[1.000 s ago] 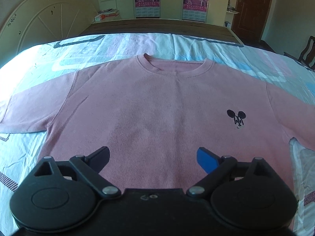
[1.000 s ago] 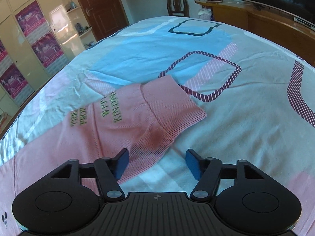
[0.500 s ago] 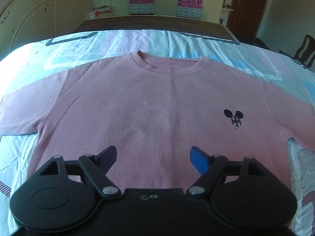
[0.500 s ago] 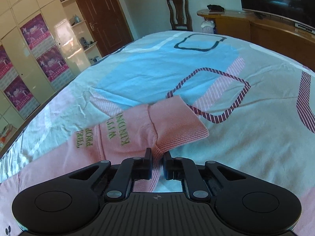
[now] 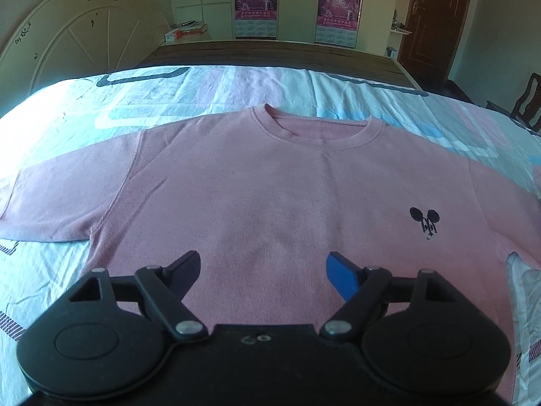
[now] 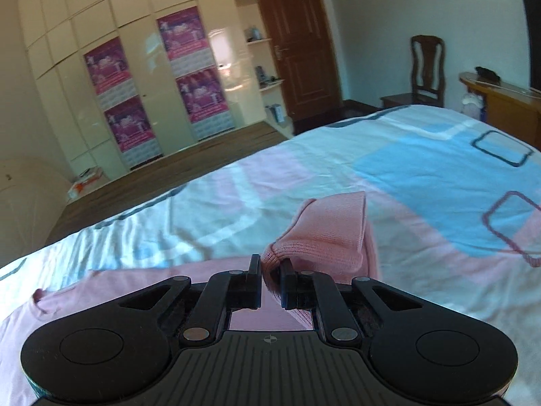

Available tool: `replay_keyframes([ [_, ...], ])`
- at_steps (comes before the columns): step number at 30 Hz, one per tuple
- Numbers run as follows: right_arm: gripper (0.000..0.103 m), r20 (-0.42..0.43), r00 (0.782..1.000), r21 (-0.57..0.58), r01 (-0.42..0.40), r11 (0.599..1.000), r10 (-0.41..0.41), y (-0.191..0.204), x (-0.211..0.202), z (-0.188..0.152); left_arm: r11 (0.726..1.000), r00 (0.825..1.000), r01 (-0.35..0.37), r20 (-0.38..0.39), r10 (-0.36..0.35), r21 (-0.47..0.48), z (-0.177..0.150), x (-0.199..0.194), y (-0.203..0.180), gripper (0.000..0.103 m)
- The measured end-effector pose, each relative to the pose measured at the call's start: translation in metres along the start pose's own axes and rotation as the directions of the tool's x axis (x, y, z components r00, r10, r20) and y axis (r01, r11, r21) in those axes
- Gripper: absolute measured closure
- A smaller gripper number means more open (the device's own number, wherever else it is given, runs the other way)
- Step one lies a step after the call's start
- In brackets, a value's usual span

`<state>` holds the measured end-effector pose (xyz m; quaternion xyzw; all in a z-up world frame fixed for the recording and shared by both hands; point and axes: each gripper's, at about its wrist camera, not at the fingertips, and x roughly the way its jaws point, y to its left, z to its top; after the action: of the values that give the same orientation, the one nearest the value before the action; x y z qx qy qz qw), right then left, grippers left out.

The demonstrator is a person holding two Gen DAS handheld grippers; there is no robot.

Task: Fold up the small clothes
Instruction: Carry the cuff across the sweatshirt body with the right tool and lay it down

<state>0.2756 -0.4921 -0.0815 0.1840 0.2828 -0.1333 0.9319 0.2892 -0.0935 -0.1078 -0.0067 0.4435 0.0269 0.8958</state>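
A pink sweatshirt (image 5: pixel 270 196) with a small black mouse print (image 5: pixel 424 221) lies face up and flat on the bed, neck away from me. My left gripper (image 5: pixel 263 267) is open and empty, above its lower middle. My right gripper (image 6: pixel 270 272) is shut on the ribbed cuff of the right sleeve (image 6: pixel 331 233) and holds it lifted off the bed. The rest of the sweatshirt (image 6: pixel 101 291) lies to the lower left in the right wrist view.
The bed has a blue, pink and white patterned sheet (image 6: pixel 422 169). A white headboard (image 5: pixel 67 50) is at the left. A wardrobe with posters (image 6: pixel 135 84), a brown door (image 6: pixel 297 44) and a wooden chair (image 6: pixel 426 67) stand beyond the bed.
My right gripper closed on the sleeve cuff, then lifted it and swung left toward the sweatshirt body. My left gripper stayed open and drew back slightly.
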Motion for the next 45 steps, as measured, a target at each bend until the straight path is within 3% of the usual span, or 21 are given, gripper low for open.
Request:
replay_keyframes([
  [5,0.094,-0.080,0.987,-0.096,-0.150,0.984,0.142,0.091,0.018,-0.033,1.000,1.000,-0.001,-0.002,0.001,-0.020,0.001,0.010,0.021,0.022],
  [12,0.092,-0.225,0.938,-0.207,-0.309,0.928,0.262,0.187,0.034,-0.100,0.998,1.000,0.011,0.005,-0.011,-0.056,0.003,0.020,0.046,0.020],
  [16,0.040,-0.262,0.915,-0.218,-0.364,0.905,0.305,0.207,0.034,-0.117,0.998,0.999,0.034,0.010,-0.033,-0.046,0.006,0.026,0.050,0.020],
  [17,0.037,-0.252,0.918,-0.231,-0.363,0.903,0.305,0.208,0.030,-0.118,0.998,0.999,0.047,0.015,-0.046,-0.038,0.006,0.027,0.048,0.020],
  [20,0.037,-0.213,0.934,-0.242,-0.334,0.911,0.286,0.203,0.018,-0.114,0.990,0.990,0.138,0.009,-0.138,-0.006,0.009,0.033,0.035,0.019],
  [23,0.037,-0.178,0.960,-0.259,-0.256,0.931,0.215,0.179,0.007,-0.108,0.964,0.964,0.265,-0.030,-0.265,-0.020,0.012,0.047,0.017,0.022],
  [26,0.037,-0.150,0.982,-0.280,-0.154,0.948,0.116,0.146,-0.004,-0.107,0.935,0.932,0.349,-0.083,-0.353,-0.057,0.016,0.066,-0.004,0.028],
  [30,0.037,-0.150,0.988,-0.238,-0.055,0.970,0.019,0.102,-0.012,-0.109,0.882,0.880,0.451,-0.095,-0.465,-0.140,0.022,0.089,-0.027,0.037],
  [34,0.037,-0.158,0.986,-0.184,0.014,0.983,-0.044,0.068,-0.016,-0.113,0.876,0.875,0.450,-0.109,-0.471,-0.172,0.026,0.111,-0.045,0.052],
  [41,0.037,-0.177,0.982,-0.141,0.046,0.989,-0.071,0.046,-0.016,-0.116,0.861,0.881,0.450,-0.037,-0.471,-0.237,0.029,0.128,-0.048,0.094],
  [45,0.037,-0.199,0.977,-0.139,0.050,0.989,-0.078,0.047,-0.008,-0.120,0.842,0.874,0.479,0.040,-0.485,-0.248,0.039,0.113,-0.043,0.097],
])
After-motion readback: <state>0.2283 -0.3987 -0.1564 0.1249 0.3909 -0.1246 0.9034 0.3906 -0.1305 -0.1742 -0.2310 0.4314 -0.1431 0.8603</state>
